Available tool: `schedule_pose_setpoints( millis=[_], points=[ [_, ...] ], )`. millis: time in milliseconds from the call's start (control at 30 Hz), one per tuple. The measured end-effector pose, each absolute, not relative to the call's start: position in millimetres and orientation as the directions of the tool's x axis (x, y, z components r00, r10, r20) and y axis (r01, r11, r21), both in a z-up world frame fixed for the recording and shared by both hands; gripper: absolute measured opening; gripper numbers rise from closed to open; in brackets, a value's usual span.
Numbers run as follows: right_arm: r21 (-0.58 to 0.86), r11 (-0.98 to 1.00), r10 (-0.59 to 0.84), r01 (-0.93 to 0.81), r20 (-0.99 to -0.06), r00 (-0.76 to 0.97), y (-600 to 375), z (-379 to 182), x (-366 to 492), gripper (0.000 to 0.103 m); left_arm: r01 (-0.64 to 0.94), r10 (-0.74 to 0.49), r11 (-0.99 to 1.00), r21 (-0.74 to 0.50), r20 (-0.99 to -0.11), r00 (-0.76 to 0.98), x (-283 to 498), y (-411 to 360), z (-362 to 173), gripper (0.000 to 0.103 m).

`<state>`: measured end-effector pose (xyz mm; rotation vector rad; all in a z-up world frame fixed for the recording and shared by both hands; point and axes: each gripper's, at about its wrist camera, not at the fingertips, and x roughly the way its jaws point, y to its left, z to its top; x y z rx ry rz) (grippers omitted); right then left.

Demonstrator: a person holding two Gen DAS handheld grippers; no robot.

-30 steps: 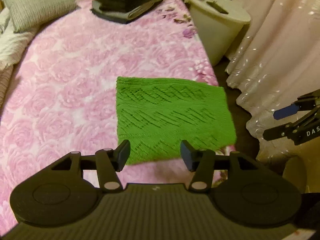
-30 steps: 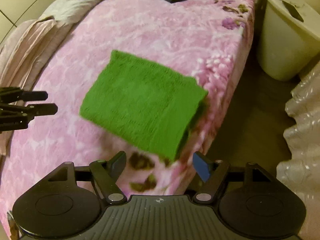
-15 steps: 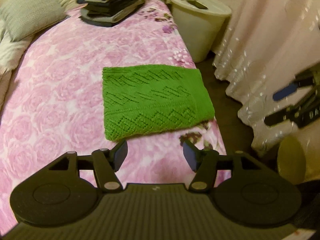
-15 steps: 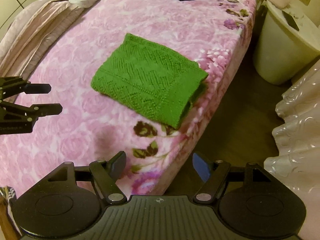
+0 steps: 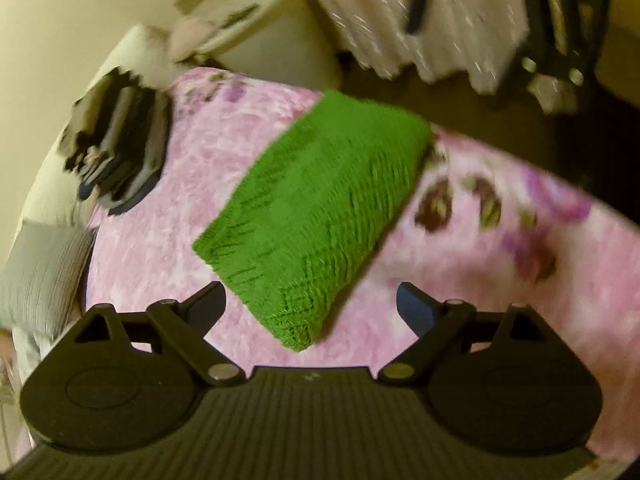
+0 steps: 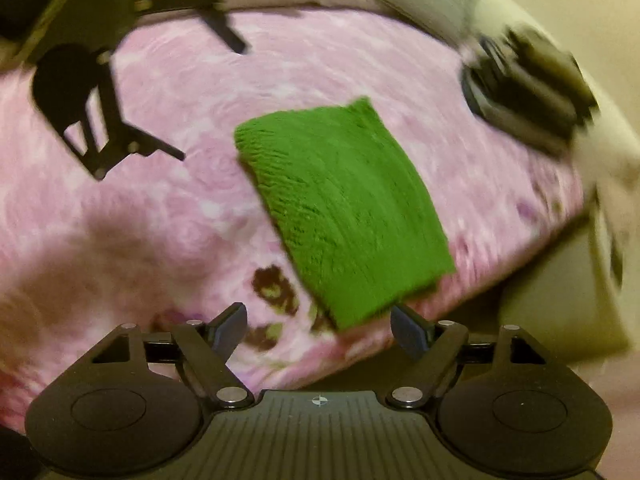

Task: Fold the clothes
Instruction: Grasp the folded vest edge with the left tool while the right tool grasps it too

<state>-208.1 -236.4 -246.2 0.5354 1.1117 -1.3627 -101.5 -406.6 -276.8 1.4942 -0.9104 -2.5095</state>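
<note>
I have swung both views round: my left hand-held gripper (image 5: 310,306) now sees the folded green knit (image 5: 316,216) lying diagonally, my right hand-held gripper (image 6: 318,326) has tilted too, both views blurred.

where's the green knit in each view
Left wrist: the green knit lies mid-frame, running diagonally from upper right down to just above the open left gripper.
Right wrist: it lies mid-frame, slanting down to the right, its near corner just above the open right gripper.
Shared landmark: the dark clothes stack, left in the left view, upper right in the right view.
</note>
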Motion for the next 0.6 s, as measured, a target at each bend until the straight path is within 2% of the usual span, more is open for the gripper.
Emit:
schedule_pose_setpoints(
  millis=[333,500,600],
  points=[
    [-0.522,0.349,-0.588,0.778,-0.769,-0.252,-287,-366,-210,0.076,-0.312,-0.394,-0.735,0.602,-0.753,-0.527,-126,-439,-371,0.09],
    [-0.585,0.385,-0.623,0.714,-0.735,-0.266,-293,-393,-217,0.076,-0.342,-0.401,-0.696,0.631,-0.738,-0.543,-134,-450,-395,0.09],
    [-0.545,0.363,-0.606,0.756,-0.754,-0.252,-297,-380,-230,0.046,-0.367,-0.403,-0.657,0.659,-0.718,-0.567,-136,-451,-399,0.09]
  ],
)
